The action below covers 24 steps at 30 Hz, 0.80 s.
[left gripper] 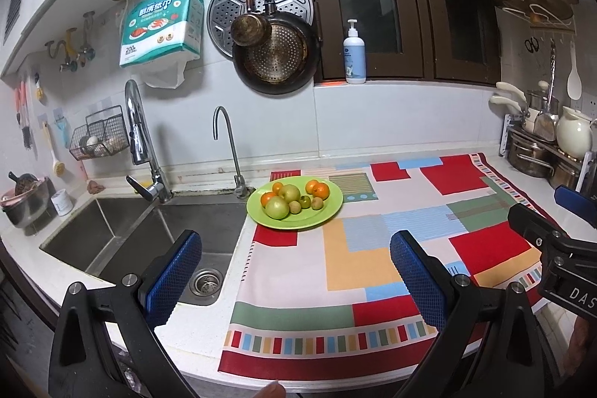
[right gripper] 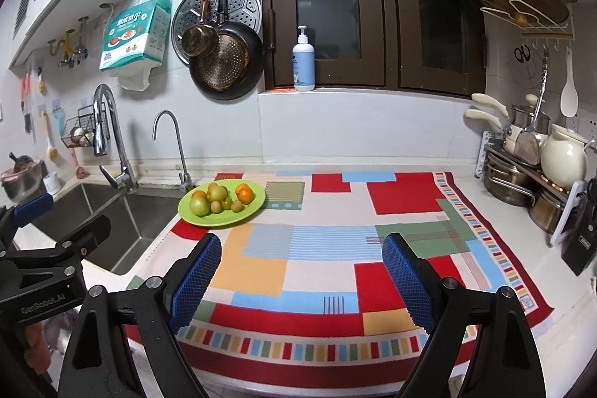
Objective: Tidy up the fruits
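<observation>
A patterned cloth (right gripper: 335,248) covers the desk beside the sink (left gripper: 149,230). The green plate (left gripper: 328,211) of fruits (left gripper: 278,207) sits at the cloth's far corner. Both grippers, left (left gripper: 296,278) and right (right gripper: 298,280), hover with jaws spread, empty. A fingertip (left gripper: 270,390) is cut off below, in the left view only.

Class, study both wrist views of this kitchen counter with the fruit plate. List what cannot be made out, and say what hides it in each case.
1. Fruit count: on the green plate, the fruits overlap in both views, so any behind stay hidden.
2. Sink: the left gripper covers its near corner in the left wrist view; the right wrist view cuts it off.
3. Pump bottle: label too small to read in either view.
4. Wire basket: contents too small to identify.
</observation>
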Each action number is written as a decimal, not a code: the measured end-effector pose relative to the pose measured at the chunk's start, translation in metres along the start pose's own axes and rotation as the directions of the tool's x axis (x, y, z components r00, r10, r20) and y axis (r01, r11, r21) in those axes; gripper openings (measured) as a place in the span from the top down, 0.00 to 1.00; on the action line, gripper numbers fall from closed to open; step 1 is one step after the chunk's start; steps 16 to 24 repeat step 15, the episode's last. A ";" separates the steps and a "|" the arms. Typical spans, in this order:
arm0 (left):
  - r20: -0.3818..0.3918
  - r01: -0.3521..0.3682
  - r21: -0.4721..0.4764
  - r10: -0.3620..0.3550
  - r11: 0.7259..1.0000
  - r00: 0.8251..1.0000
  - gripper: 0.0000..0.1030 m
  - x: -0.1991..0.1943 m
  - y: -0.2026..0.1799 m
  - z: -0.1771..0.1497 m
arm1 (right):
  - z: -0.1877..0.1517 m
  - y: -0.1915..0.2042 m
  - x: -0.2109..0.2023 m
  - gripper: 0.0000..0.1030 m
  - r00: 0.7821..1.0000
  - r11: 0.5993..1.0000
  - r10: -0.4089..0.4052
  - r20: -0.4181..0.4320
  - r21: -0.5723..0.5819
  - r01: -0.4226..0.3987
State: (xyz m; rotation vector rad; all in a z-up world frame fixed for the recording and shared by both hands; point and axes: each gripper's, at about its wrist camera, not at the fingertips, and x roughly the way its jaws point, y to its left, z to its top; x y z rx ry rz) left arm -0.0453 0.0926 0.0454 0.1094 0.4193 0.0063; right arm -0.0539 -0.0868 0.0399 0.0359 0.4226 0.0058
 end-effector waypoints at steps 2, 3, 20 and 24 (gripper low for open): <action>0.004 0.001 0.001 -0.001 1.000 1.000 0.00 -0.002 -0.001 -0.001 | 0.000 -0.001 -0.002 0.14 1.000 1.000 0.000 0.000 0.003 0.000; 0.003 0.001 0.001 -0.001 1.000 1.000 0.00 -0.002 -0.002 -0.001 | 0.000 -0.002 -0.003 0.14 1.000 1.000 0.000 0.000 0.004 0.000; -0.010 0.002 -0.005 -0.002 1.000 1.000 0.00 -0.005 -0.006 -0.004 | -0.002 -0.009 -0.006 0.14 1.000 1.000 -0.007 -0.003 0.008 0.007; -0.010 0.002 -0.005 -0.002 1.000 1.000 0.00 -0.005 -0.006 -0.004 | -0.002 -0.009 -0.006 0.14 1.000 1.000 -0.007 -0.003 0.008 0.007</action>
